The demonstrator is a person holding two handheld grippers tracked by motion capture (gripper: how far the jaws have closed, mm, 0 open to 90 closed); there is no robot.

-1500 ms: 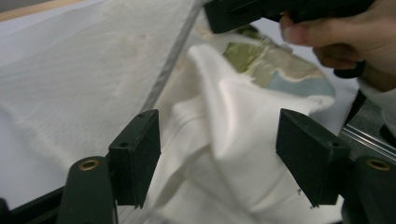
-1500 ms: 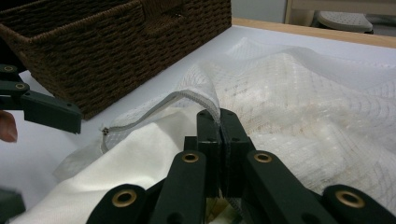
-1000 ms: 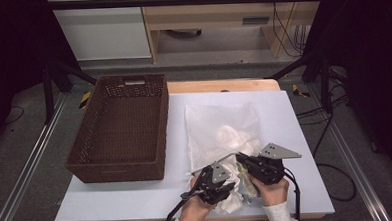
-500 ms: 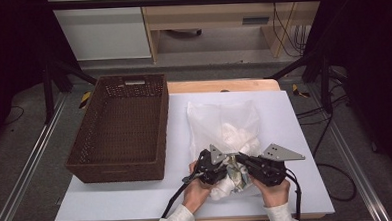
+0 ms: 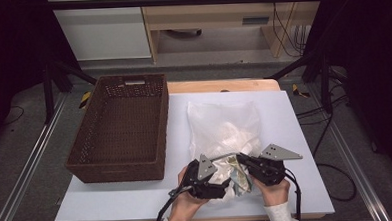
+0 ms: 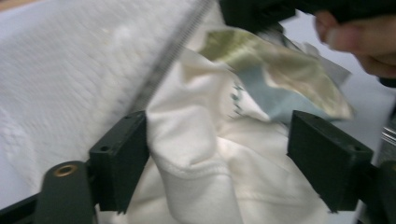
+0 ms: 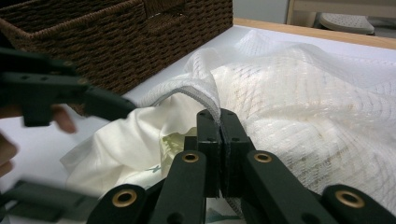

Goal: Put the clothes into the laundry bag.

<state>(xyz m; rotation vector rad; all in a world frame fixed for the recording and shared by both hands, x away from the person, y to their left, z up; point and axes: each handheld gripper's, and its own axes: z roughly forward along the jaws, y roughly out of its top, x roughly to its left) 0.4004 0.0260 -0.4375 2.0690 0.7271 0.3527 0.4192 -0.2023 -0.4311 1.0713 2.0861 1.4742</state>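
The mesh laundry bag lies flat on the white table, its long axis running from the near edge toward the far edge, right of the wicker basket. The mouth of the bag faces the near edge, and a cream garment with a printed patch spills out of it there, between the two hands.

Right gripper: jaws pressed fully together on the hemmed rim of the bag mouth, lifting that rim off the table. In the right gripper view the rim arches over the garment, so an opening stands to the left of the clamped point.

Left gripper: jaws have just been opening and now stand wide. The garment lies between the pads, a fold with a stitched hem bulging up in the gap. The left pad sits at the edge of the cloth; the right pad appears clear of it. No grip is visible.

Governing relation: the garment lies directly ahead of and between the left fingers, and the bag opening lies beyond it, toward the far edge, under the rim held by the right gripper. The left gripper is the nearer one to the garment. Judged from this layout, the garment would travel along the bag's long axis, while the right gripper keeps the rim raised
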